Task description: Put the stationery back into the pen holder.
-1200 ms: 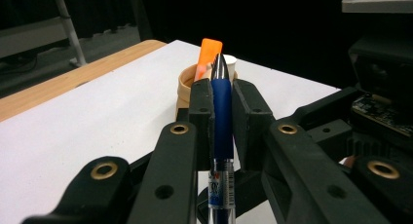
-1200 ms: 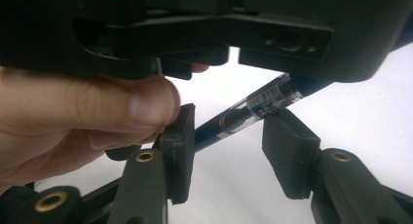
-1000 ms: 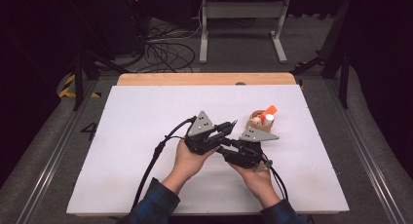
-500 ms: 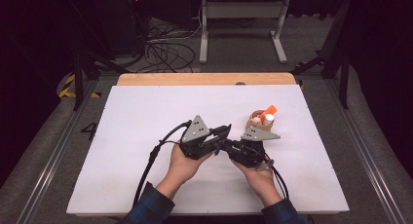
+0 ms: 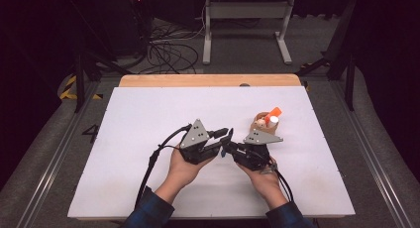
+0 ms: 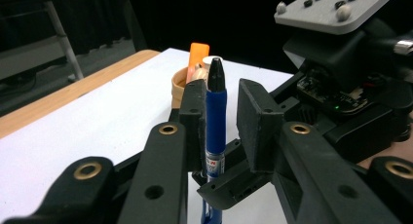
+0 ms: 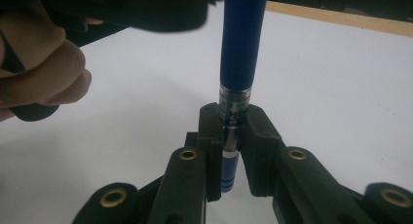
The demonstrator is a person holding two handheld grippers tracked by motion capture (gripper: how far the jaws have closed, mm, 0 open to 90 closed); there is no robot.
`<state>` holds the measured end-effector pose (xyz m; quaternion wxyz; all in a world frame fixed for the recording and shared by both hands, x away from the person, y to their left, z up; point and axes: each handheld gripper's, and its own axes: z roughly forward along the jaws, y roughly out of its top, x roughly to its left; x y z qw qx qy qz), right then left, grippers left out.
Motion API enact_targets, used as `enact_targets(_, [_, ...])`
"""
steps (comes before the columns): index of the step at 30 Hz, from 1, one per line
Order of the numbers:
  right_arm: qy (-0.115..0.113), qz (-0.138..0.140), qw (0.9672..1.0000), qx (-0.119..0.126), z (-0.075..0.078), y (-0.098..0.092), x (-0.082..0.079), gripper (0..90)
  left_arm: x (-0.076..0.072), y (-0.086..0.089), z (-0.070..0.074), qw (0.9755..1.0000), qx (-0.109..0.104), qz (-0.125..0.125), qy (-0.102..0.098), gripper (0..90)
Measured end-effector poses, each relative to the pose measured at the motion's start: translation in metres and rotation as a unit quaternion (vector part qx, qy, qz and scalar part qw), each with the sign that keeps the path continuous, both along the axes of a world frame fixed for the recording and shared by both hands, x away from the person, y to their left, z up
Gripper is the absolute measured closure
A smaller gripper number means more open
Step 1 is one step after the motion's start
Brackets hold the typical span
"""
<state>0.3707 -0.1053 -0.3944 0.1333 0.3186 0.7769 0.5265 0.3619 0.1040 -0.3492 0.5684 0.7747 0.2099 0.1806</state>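
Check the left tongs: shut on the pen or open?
Open. In the left gripper view, the left tongs have just been opening: the blue pen lies against one pad, with a visible gap to the other pad.

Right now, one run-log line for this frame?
left claw: jaws just opening, gap beside blue pen | right claw: shut on blue pen | pen: upright between both claws | cup: on table, untouched

Pen (image 7: pixel 233 112) between both grippers, mid-table (image 5: pixel 148 114); cup (image 5: pixel 265 125) behind right gripper (image 5: pixel 229 149).
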Motion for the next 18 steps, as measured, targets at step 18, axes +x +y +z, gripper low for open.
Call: enact_targets(18, [-0.013, -0.017, 0.9995, -0.022, -0.0005, -0.0047, 0.0032, 80.1, 0.0057, 0.006, -0.0057, 0.9994, 0.024, 0.023, 0.01, 50.1])
